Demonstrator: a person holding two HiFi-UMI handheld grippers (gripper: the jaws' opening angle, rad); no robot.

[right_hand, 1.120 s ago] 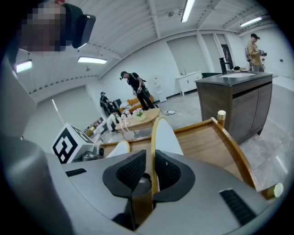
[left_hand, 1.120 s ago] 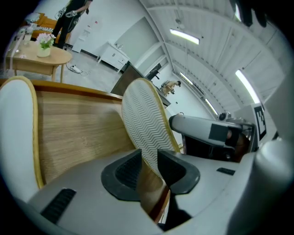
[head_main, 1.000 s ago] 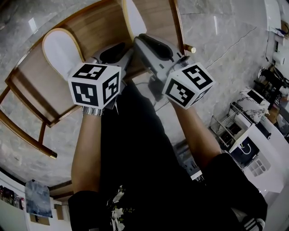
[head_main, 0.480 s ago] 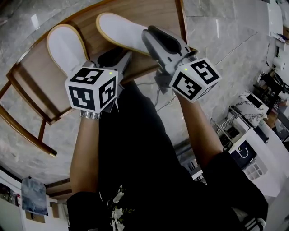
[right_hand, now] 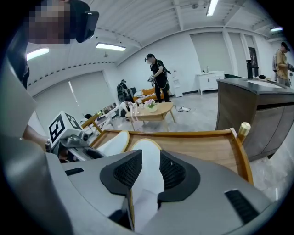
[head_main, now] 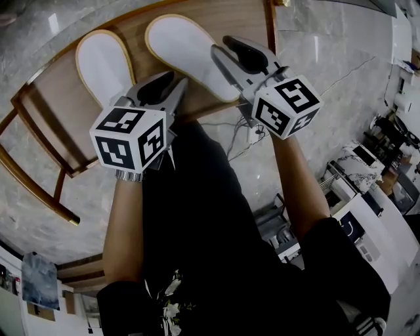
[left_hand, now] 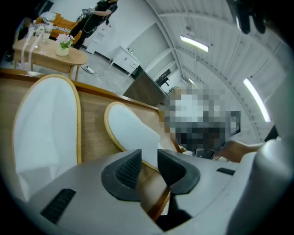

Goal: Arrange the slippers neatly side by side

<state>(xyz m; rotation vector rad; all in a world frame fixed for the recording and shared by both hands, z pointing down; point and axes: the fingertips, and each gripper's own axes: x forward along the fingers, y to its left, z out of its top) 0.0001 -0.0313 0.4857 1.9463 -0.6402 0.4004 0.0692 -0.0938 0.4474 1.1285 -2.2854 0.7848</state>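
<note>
The wooden bench bore the left slipper and, just beside it, the angled right slipper; the right gripper had just been opening its jaws, that slipper's heel between them; the left gripper gaped empty.

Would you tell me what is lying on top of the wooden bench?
A left slipper and a right slipper, both white. The right gripper, its jaws just opened, straddles the right slipper's near end, hiding it; the left gripper hides the other's.
</note>
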